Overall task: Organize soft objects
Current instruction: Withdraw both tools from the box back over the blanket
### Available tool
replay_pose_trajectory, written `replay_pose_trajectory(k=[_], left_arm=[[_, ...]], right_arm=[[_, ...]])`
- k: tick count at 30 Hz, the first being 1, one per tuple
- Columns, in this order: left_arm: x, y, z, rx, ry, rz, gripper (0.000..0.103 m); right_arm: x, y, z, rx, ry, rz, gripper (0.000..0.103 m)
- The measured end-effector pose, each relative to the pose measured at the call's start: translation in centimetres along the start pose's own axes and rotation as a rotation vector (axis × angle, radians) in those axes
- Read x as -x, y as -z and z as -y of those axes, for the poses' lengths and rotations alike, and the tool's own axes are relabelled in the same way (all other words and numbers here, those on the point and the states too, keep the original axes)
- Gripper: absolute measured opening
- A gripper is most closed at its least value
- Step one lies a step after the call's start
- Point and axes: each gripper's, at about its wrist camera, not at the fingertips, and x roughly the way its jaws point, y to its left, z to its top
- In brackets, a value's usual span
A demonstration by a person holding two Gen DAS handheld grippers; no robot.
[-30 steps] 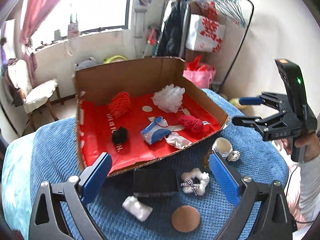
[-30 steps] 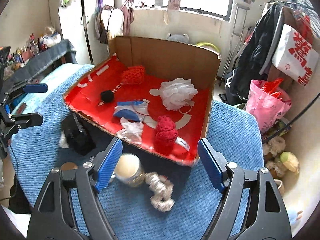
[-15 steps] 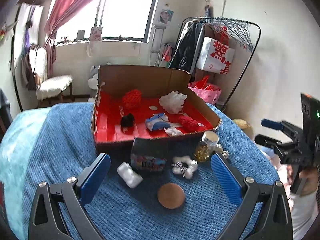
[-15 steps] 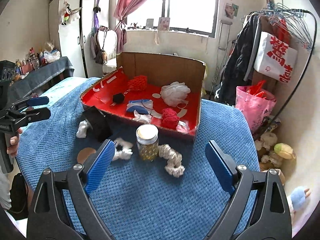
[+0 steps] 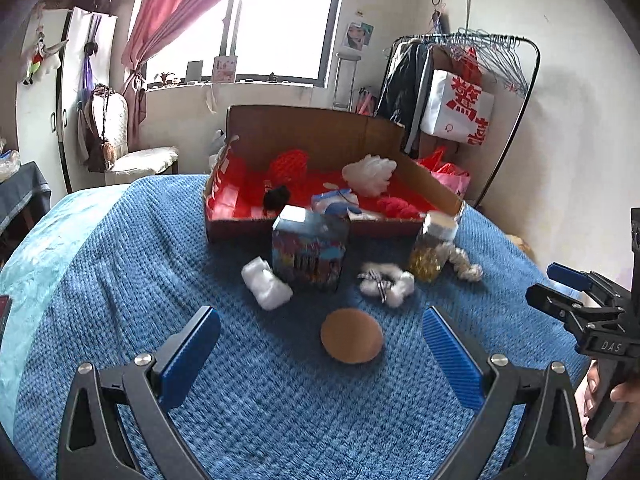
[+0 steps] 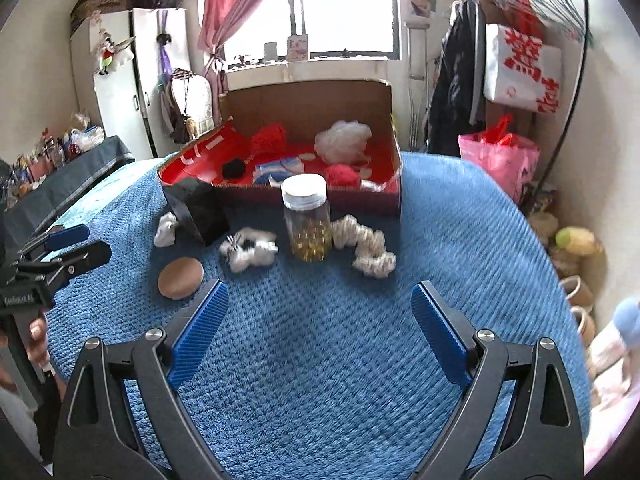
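Left wrist view first: the left gripper [image 5: 320, 354] hangs wide open and empty over the near edge of the blue knitted bedspread [image 5: 132, 264]. Both hands have pulled back from the red-lined cardboard box [image 5: 432, 184] at the far edge, so the whole spread of loose things is now in sight. Ahead lie a round tan powder puff [image 5: 352, 335], a white fluffy roll [image 5: 267, 283], a white furry bow clip [image 5: 386, 283], and, beside the lidded glass jar [image 5: 433, 246], a cream scrunchie [image 5: 464, 262]. A printed carton [image 5: 308, 247] stands upright just before the box. Inside the box sit a white mesh pouf [image 5: 370, 172] and red knitted pieces [image 5: 396, 207].

Right wrist view: the right gripper [image 6: 318, 334] has just been opening and now stands spread wide, nothing between its blue pads [image 6: 202, 328]. The scrunchie lies just beyond it, touching the jar.

With both claws empty and four soft pieces outside the box, this looks like a reset before the next pick; the puff sits nearest the left claw.
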Motion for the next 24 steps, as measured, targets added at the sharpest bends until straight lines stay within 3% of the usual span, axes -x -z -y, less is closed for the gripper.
replay_pose_trajectory(k=[13,24], left_arm=[[-2.2,2.1,0.8,-0.005,0.007,-0.065,0.103],[-3.5,1.0,-0.6,0.004,-0.011,-0.111,0.103]], right_arm=[[-2.6,2.5,-0.2,-0.011,0.008,-0.075,0.094],[-4.8,1.0,1.3,0.0,0.033,-0.128,0.094]])
